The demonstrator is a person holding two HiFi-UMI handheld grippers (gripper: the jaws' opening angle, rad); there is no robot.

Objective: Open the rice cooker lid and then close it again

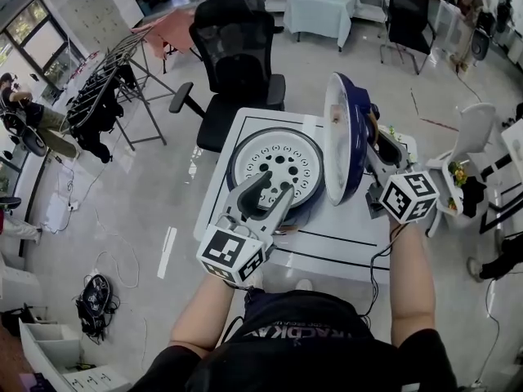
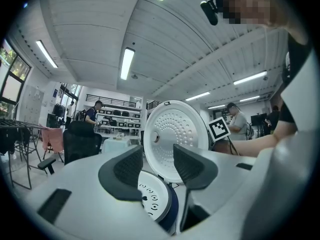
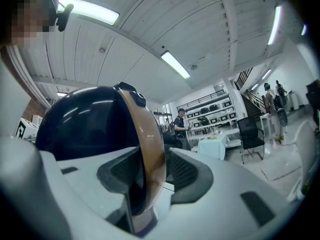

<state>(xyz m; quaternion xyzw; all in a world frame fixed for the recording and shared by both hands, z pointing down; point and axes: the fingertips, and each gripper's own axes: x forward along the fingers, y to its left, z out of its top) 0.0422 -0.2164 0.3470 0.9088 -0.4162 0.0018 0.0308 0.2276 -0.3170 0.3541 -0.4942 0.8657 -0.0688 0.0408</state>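
Rice cooker (image 1: 239,150) is parked mid-worktop (image 1: 343,235) with its mouth facing straight up. The lid (image 1: 343,137) is fully swung open, stood on edge at the cooker's right side.

Biggest risk from here: the lid gets dropped. The right hand-held gripper (image 1: 373,131) is clamped on the lid's brown rim band, and that band is smooth and curved. It looks pinched between both pads in the right gripper view, though a sliver of gap on one side can't be ruled out. If the band slides out during the swing down, the lid would slam shut.

Second risk: the left hand-held gripper (image 1: 274,191) is held with its jaws apart and nothing between them, right over the cooker's front edge. Left there, it could get caught under the lid as it comes down. Better if it's pulled clear, or used to brace the body. The cooker could also be dragged across the worktop if the lid is pushed sideways instead of along its hinge arc.

Which way it points: the white perforated inner face is turned toward the pot and the left gripper. The navy dome is turned out to the right. Being round, no real long axis is had. The disc is nearly vertical, and in the head view its edge runs away from the person.
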